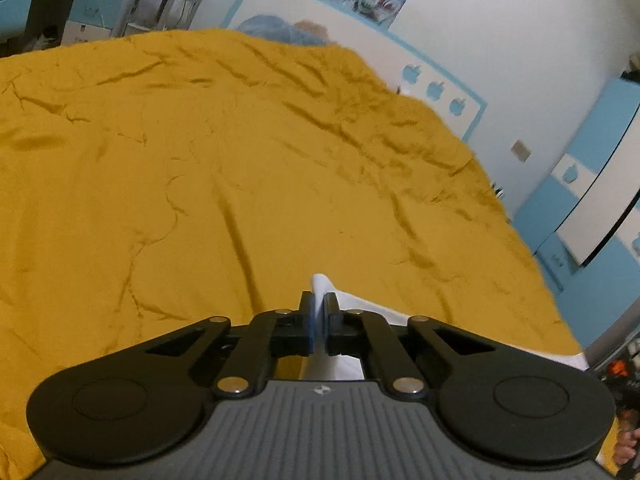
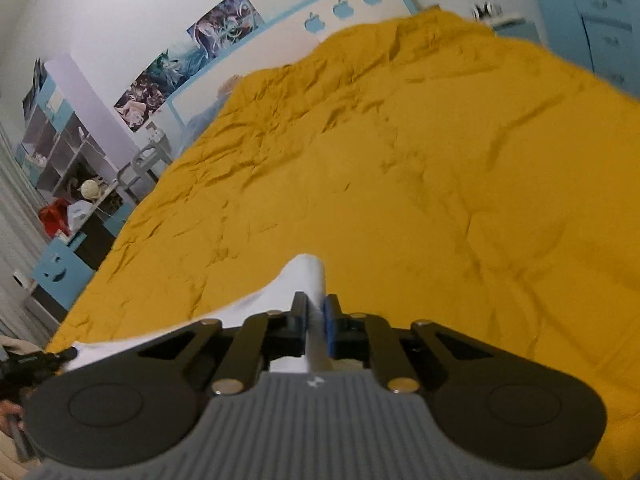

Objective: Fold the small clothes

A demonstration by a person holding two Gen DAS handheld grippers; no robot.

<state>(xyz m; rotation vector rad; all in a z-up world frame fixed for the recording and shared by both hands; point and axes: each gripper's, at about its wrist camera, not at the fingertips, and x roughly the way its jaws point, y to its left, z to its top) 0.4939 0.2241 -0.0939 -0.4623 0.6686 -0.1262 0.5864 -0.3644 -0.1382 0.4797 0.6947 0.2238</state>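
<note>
A white garment (image 1: 372,308) lies at the near edge of a bed under a mustard-yellow cover (image 1: 224,168). My left gripper (image 1: 319,300) is shut on one corner of it; a small peak of white cloth sticks up between the pads. From there the cloth runs off to the right. In the right wrist view the same white garment (image 2: 296,284) is pinched by my right gripper (image 2: 316,304), which is shut on another corner, and the cloth trails away to the left. Most of the garment is hidden beneath the gripper bodies.
The yellow cover (image 2: 400,184) fills the bed, wrinkled toward the white and blue headboard (image 2: 344,8). Posters (image 2: 188,60) hang on the wall. Shelves and a cluttered desk (image 2: 72,184) stand on the left of the right wrist view, a blue wardrobe (image 1: 600,184) on the right of the left wrist view.
</note>
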